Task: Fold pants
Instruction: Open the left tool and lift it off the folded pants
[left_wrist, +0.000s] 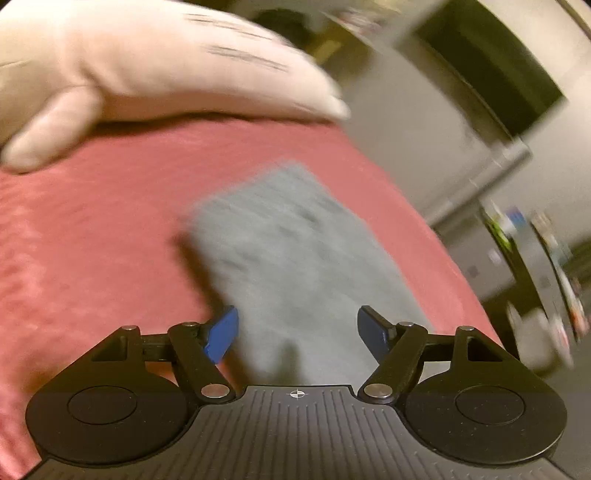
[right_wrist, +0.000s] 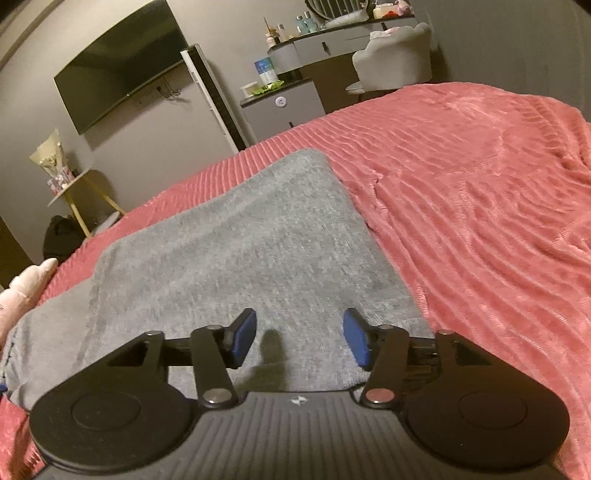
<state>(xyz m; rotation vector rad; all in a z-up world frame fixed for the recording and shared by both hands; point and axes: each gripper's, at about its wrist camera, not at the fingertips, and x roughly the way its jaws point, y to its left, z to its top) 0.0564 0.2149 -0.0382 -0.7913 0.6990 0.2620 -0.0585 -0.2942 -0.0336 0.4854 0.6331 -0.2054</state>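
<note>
**Pants folded on the bed, both grippers apart and empty**

The pants (right_wrist: 236, 236) are grey and lie folded in a flat rectangular stack on a pink ribbed bedspread (right_wrist: 480, 206).

The right gripper (right_wrist: 300, 341) hangs over the near end of that stack, its blue pads spread with nothing between them, only grey cloth showing below the gap. The left gripper (left_wrist: 297, 332) likewise has its jaws wide apart and holds nothing. Its view is smeared by motion blur, so the pants (left_wrist: 295, 254) appear there only as a hazy grey patch on the bedspread (left_wrist: 92, 240) just ahead of the fingers.

Beyond the left gripper, a pale plush toy (left_wrist: 147, 74) rests on the far edge of the bed. In the right wrist view the same toy (right_wrist: 26, 291) peeks in at the left border, beside the pants.

Past the bed stand a dark wall-mounted television (right_wrist: 122, 70), a small round side table (right_wrist: 79, 184) with yellow legs, a grey cabinet (right_wrist: 284, 107) and a padded chair (right_wrist: 395, 59).
</note>
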